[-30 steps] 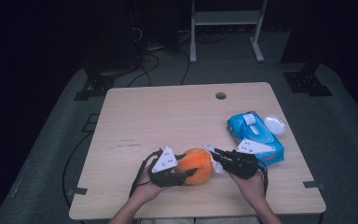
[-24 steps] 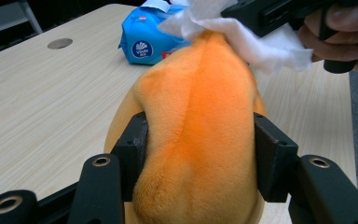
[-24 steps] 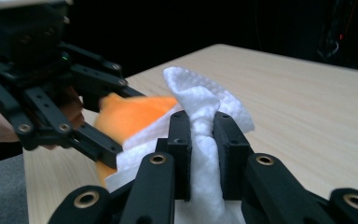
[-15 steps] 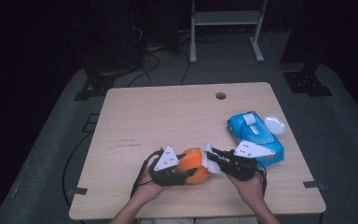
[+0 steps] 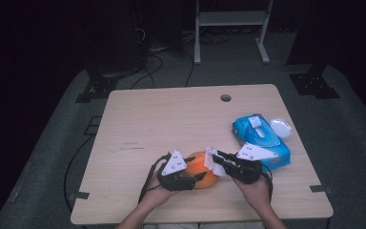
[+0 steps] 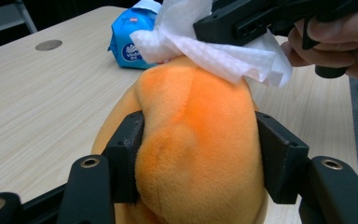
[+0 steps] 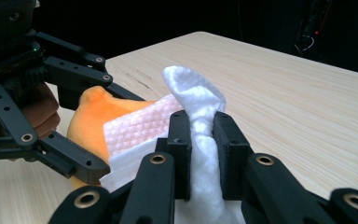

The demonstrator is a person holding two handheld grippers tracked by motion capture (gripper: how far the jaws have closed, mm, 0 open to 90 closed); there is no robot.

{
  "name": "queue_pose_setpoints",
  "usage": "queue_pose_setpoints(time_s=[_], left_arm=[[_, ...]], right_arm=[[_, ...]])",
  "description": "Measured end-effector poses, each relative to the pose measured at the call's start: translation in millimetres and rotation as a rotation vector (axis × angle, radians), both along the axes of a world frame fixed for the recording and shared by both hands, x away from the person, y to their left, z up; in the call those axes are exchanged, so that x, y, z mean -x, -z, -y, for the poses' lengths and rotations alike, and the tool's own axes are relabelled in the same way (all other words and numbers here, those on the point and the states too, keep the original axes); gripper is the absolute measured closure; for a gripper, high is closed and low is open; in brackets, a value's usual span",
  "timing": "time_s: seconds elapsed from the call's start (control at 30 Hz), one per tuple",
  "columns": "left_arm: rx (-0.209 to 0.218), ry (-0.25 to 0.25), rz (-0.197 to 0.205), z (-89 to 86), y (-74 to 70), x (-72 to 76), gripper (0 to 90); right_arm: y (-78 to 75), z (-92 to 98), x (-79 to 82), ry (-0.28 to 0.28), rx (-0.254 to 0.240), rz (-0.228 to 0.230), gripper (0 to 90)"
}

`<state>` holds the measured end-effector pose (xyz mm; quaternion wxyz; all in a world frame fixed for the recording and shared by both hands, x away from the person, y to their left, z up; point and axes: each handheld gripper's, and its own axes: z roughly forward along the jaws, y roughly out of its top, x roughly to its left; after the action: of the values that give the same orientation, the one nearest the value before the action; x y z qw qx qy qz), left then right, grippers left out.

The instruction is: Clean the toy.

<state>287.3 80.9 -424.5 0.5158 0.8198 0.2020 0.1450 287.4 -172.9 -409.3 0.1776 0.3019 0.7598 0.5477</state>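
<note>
The left hand-held gripper [image 6: 198,154] has just been opening, yet its jaws press the orange plush [image 6: 196,135] on the bench [image 5: 171,119]. The right hand-held gripper [image 7: 200,144] grasps a tissue [image 7: 196,107] touching the plush's top.

Dark room, grey carpet [image 5: 52,157], metal stand [image 5: 231,21]

- The lower part of the orange plush toy [image 6: 196,154] was cut off by the bottom edge in the left gripper view.
- Its top, at 12 o'clock, was covered by the white wipe [image 6: 214,42].
- The print on the blue wipes pack [image 6: 130,42] could not be read.
- The wipe's lower end was hidden behind the right gripper [image 7: 200,154].
</note>
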Motion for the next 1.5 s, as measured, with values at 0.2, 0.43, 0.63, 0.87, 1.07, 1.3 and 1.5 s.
queue_pose_setpoints(time_s=[0.2,0.43,0.63,0.87,1.07,1.3,1.5], left_arm=[[0.013,0.002,-0.006,-0.7,2.5,-0.8,34.9],[0.054,0.032,-0.056,-10.7,6.4,-10.7,11.4],[0.019,0.026,-0.026,-3.2,8.4,-5.8,31.7],[0.036,0.063,-0.048,-1.4,10.1,-3.7,29.5],[0.018,0.049,-0.018,1.0,10.9,-2.5,30.1],[0.001,0.040,-0.001,4.7,11.5,1.7,32.2],[0.021,0.078,0.006,5.9,11.5,1.5,25.2]], right_arm=[[-4.7,-14.2,9.3,-0.039,0.041,0.039,77.7],[-1.3,-3.4,1.9,-0.025,0.043,0.013,77.7],[-3.0,-5.9,3.6,-0.031,0.017,-0.006,77.6],[-1.1,-2.1,-0.5,-0.009,0.017,-0.027,77.6],[-3.7,-4.8,2.7,-0.026,-0.008,-0.036,77.6],[-10.3,-23.1,12.2,-0.089,0.033,0.004,77.6],[-1.2,0.9,-0.7,-0.004,0.031,-0.027,77.5]])
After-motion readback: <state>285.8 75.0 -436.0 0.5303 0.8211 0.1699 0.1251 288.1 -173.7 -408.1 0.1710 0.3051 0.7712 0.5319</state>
